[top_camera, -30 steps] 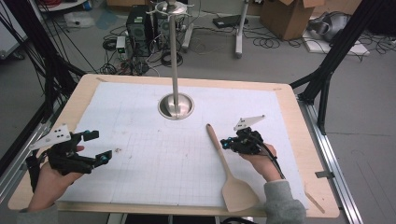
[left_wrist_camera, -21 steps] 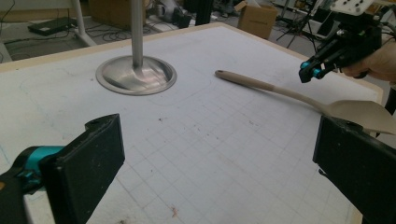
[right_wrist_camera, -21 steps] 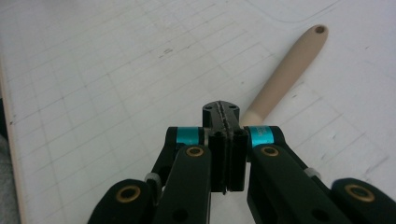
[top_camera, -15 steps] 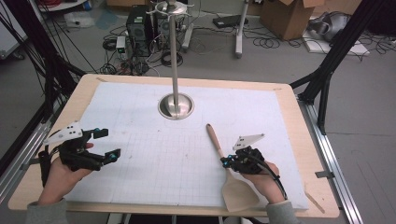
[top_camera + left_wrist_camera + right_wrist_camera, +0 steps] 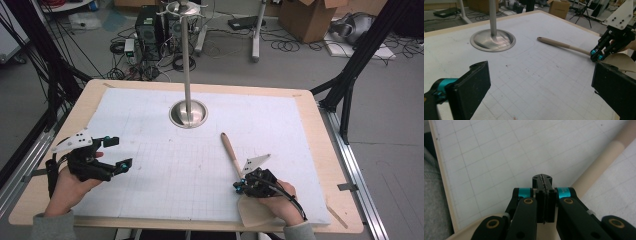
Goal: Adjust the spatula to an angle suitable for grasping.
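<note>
The wooden spatula (image 5: pixel 234 161) lies near right on the mat, the right gripper (image 5: pixel 240 186), jaws pressed together, poised over it. The left gripper (image 5: pixel 119 155) waits spread, near left. Next, I reckon: open, then pinch.

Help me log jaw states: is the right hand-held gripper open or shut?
Shut. In its own view the right hand-held gripper has both jaws pressed flat together with nothing between them, just above the wooden spatula.

Wooden spatula (image 5: pixel 231 152) blade half hidden under right gripper (image 5: pixel 239 187), pole (image 5: pixel 186 60) top cut off
</note>
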Demonstrator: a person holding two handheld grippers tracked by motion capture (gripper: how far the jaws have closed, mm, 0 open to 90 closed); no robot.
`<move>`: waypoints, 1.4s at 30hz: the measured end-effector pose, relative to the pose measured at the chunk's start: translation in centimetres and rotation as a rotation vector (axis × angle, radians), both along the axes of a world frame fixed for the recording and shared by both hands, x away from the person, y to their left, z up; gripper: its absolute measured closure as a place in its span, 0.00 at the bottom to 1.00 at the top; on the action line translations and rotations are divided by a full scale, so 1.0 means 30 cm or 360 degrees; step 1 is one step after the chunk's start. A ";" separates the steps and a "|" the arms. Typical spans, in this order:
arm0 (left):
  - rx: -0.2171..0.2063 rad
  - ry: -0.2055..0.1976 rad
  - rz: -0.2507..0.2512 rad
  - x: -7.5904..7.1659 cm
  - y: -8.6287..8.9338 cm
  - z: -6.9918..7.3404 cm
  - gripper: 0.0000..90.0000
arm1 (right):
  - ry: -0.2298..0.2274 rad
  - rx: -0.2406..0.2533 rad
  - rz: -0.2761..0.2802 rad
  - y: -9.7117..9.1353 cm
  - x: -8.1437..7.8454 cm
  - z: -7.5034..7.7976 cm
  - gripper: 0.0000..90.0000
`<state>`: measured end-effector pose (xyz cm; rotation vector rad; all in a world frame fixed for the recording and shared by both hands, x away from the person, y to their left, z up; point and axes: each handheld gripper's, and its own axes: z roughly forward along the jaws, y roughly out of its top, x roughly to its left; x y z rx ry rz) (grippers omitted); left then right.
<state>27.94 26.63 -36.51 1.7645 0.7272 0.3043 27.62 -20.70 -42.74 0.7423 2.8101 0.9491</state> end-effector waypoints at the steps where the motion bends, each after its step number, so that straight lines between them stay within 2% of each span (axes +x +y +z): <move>1: -0.0005 0.0004 -0.0002 0.000 -0.001 0.000 0.03 | 0.0012 -0.0006 0.0009 0.002 -0.003 0.000 1.00; 5: 0.0002 0.0004 0.0000 0.000 0.000 -0.001 0.03 | 0.0001 -0.0073 0.0020 0.003 -0.008 0.007 1.00; 11: -0.0006 -0.0001 0.0010 -0.003 0.007 0.002 0.03 | -0.0016 -0.0122 0.0018 -0.013 -0.001 0.012 1.00; 15: 0.0002 -0.0001 0.0010 -0.002 0.008 0.000 0.03 | -0.0024 -0.0150 -0.0025 -0.037 0.007 0.016 1.00; 23: 0.0008 0.0001 0.0009 -0.001 0.005 -0.002 0.03 | -0.0037 -0.0143 -0.0117 -0.090 0.030 0.016 1.00; 29: 0.0004 0.0001 0.0012 -0.002 0.009 -0.001 0.03 | -0.0049 -0.0208 -0.0159 -0.105 0.040 0.019 1.00; 35: -0.0001 0.0004 0.0016 -0.004 0.011 -0.002 0.03 | -0.0108 -0.0282 -0.0245 -0.128 0.054 0.018 1.00; 42: -0.0001 0.0008 0.0020 -0.004 0.013 -0.005 0.03 | -0.0121 -0.0288 -0.0293 -0.156 0.077 0.017 1.00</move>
